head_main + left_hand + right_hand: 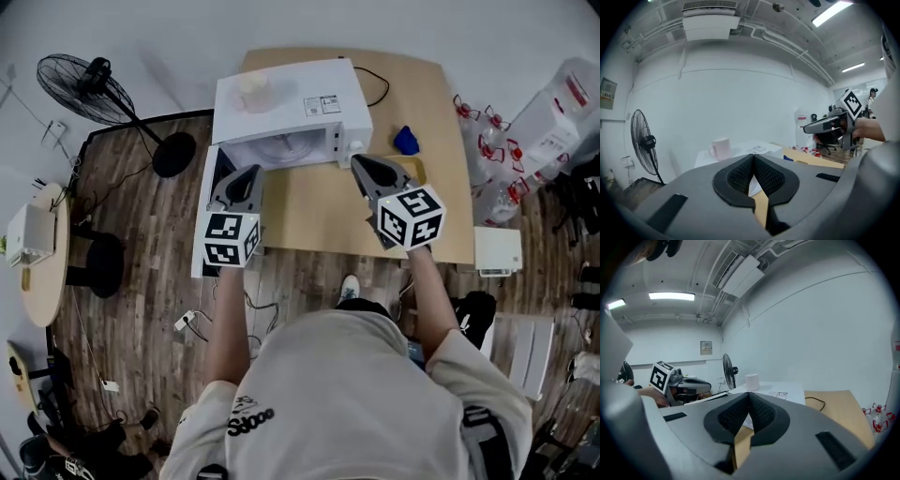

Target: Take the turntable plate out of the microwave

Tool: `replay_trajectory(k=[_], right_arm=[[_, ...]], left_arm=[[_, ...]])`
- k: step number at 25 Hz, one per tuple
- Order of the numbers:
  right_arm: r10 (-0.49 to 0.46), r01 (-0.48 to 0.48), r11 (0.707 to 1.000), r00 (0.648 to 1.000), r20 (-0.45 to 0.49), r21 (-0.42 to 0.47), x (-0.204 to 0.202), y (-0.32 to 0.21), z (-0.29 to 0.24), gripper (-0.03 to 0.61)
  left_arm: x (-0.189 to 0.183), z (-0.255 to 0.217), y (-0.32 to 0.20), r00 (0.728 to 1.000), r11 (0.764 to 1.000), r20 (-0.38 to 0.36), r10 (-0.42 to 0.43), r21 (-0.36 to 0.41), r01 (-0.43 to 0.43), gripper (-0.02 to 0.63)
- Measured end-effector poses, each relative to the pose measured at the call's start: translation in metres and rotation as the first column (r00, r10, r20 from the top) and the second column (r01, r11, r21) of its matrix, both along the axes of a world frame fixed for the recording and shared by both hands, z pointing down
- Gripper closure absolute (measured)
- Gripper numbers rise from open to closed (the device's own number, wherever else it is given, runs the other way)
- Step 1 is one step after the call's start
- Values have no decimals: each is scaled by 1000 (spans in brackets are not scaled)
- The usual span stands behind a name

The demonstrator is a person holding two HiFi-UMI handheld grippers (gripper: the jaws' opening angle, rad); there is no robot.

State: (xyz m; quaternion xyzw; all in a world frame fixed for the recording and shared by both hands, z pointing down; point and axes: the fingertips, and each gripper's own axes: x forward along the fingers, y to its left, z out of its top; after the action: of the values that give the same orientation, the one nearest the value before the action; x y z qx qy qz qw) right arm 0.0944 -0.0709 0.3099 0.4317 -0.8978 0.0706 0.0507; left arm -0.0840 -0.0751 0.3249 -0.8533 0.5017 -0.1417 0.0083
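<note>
The white microwave [291, 108] stands on a wooden table [323, 211] with its door [214, 187] swung open to the left. Inside the cavity the clear glass turntable plate [281, 150] shows faintly. My left gripper [251, 172] hovers in front of the cavity's left side, shut and empty. My right gripper [358, 161] is at the microwave's front right corner, also shut and empty. In the left gripper view the shut gripper [753, 161] points over the microwave top [761, 148]. In the right gripper view the shut gripper [749, 399] does the same.
A pale mug [251, 89] sits on top of the microwave. A blue object [406, 141] and a black cable [375, 84] lie on the table to the right. A floor fan [94, 80] stands far left, and plastic containers [553, 112] are piled at the right.
</note>
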Motion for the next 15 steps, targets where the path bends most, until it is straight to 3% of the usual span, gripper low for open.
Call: replay_trajectory(k=[9,15], right_arm=[[-99,101,990,995,22,-103,28,-76,32,572],[-164,169,979,985,49,-110,28,-104,43,572]], left_arm=[[6,25,-66,985,982,24,-174,-70,175,597],[8,42,-85,971,965,42,-235,-111,238,597]])
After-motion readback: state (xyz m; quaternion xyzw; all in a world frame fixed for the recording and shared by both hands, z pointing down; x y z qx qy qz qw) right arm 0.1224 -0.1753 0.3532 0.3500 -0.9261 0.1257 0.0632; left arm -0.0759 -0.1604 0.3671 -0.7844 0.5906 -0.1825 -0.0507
